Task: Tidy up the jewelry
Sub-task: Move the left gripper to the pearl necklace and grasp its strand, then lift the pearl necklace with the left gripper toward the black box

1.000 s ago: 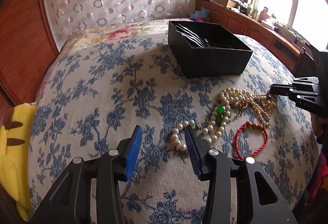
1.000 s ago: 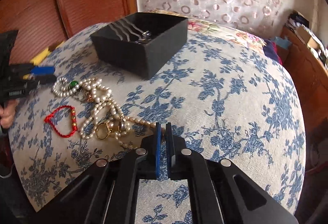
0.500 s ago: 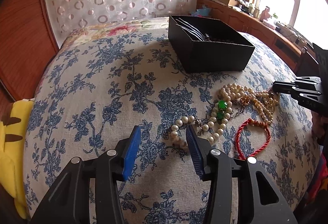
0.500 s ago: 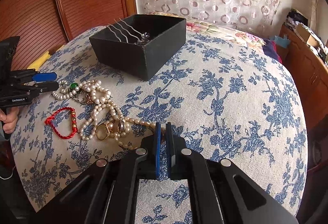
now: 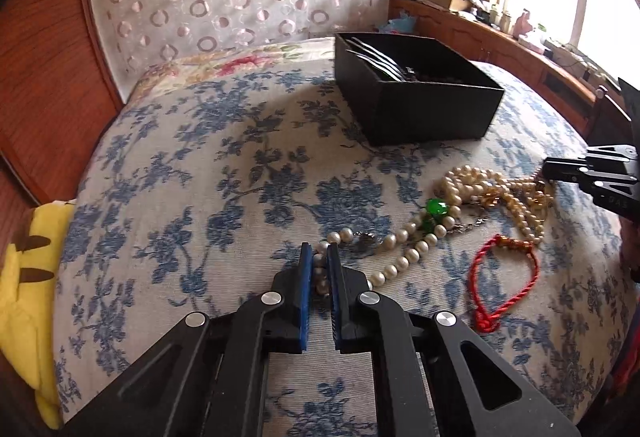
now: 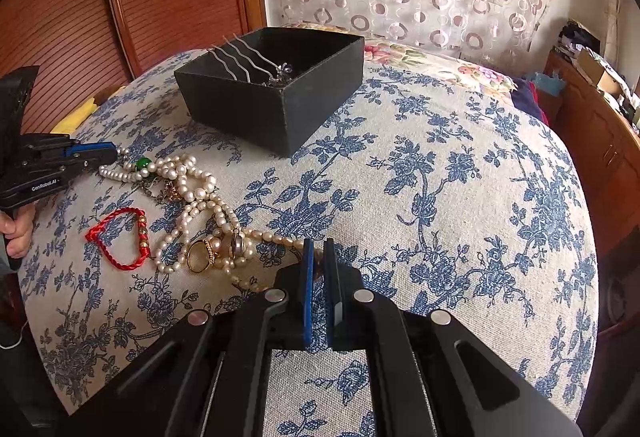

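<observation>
A tangle of jewelry lies on the blue-flowered bedspread (image 5: 200, 177): a big-bead pearl necklace (image 5: 400, 261) with a green bead (image 5: 436, 206), a thinner pearl strand (image 6: 276, 239), a red cord bracelet (image 5: 524, 277) and gold rings (image 6: 198, 257). My left gripper (image 5: 319, 249) is closing, its blue pads pressing on the near end of the big-bead necklace. It also shows at the left of the right wrist view as the left gripper (image 6: 108, 153). My right gripper (image 6: 319, 245) is shut on the end of the thin strand. An open black box (image 5: 420, 109) with hairpins stands behind.
A yellow plush toy (image 5: 24, 277) lies at the bed's left edge beside a wooden headboard (image 5: 48, 57). A cluttered wooden cabinet (image 5: 540, 49) runs under the window. A person's hand (image 6: 18, 233) holds the left gripper's handle. The black box (image 6: 248, 113) sits mid-bed.
The left gripper's jaws, wide apart beside the pearls before, have come together on the near end of the big-bead necklace. The right gripper has stayed shut in place.
</observation>
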`<state>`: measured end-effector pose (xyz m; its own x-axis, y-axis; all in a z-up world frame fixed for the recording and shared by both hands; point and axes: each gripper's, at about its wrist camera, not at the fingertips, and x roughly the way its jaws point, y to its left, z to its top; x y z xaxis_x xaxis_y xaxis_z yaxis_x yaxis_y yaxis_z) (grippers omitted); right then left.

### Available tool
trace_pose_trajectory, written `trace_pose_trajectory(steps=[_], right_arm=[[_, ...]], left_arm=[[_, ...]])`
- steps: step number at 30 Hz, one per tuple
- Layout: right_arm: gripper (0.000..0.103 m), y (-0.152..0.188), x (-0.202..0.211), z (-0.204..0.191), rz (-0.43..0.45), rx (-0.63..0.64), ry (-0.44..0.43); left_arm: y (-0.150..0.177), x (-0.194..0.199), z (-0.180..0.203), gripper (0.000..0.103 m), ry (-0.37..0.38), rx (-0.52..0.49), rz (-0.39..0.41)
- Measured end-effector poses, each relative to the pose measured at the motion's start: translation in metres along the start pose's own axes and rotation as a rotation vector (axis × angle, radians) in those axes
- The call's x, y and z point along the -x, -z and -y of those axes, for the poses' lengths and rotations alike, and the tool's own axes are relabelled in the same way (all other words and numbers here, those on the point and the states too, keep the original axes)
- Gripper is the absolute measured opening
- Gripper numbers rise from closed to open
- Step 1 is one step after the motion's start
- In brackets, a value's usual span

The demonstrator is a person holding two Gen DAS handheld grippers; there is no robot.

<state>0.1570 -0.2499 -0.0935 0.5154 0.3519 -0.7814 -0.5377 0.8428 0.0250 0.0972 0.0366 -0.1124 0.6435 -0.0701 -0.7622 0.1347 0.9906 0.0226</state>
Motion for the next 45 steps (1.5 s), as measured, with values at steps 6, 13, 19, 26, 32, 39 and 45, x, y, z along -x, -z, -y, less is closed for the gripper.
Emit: trace_pose_trajectory(steps=[6,13,19,26,32,39,45], right_arm=[[0.006,0.0,0.0,0.0,0.0,-0.001,-0.001],[0.006,0.0,0.0,0.0,0.0,0.0,0.001],[0.006,0.0,0.0,0.0,0.0,0.0,0.001],[0.006,0.0,0.0,0.0,0.0,0.001,0.002],[0.006,0.0,-0.001,-0.001,-0.002,-0.01,-0.001],[0.005,-0.009,0.012,-0.007,0.03,-0.017,-0.027],[0.005,-0.035,0.051,-0.022,0.124,0.043,-0.017]], left_arm=[[0.003,0.018,-0.013,0.007,0.045,0.077,0.037],[-0.003,0.055,-0.011,0.007,0.05,0.092,0.142],[-0.015,0.081,-0.011,0.007,0.05,0.111,0.224],[-0.033,0.102,-0.004,0.007,0.059,0.079,0.275],[-0.048,0.114,0.01,0.007,0.074,0.045,0.308],[-0.069,0.125,0.024,0.007,0.076,0.001,0.345],[-0.087,0.128,0.029,0.007,0.08,-0.01,0.364]])
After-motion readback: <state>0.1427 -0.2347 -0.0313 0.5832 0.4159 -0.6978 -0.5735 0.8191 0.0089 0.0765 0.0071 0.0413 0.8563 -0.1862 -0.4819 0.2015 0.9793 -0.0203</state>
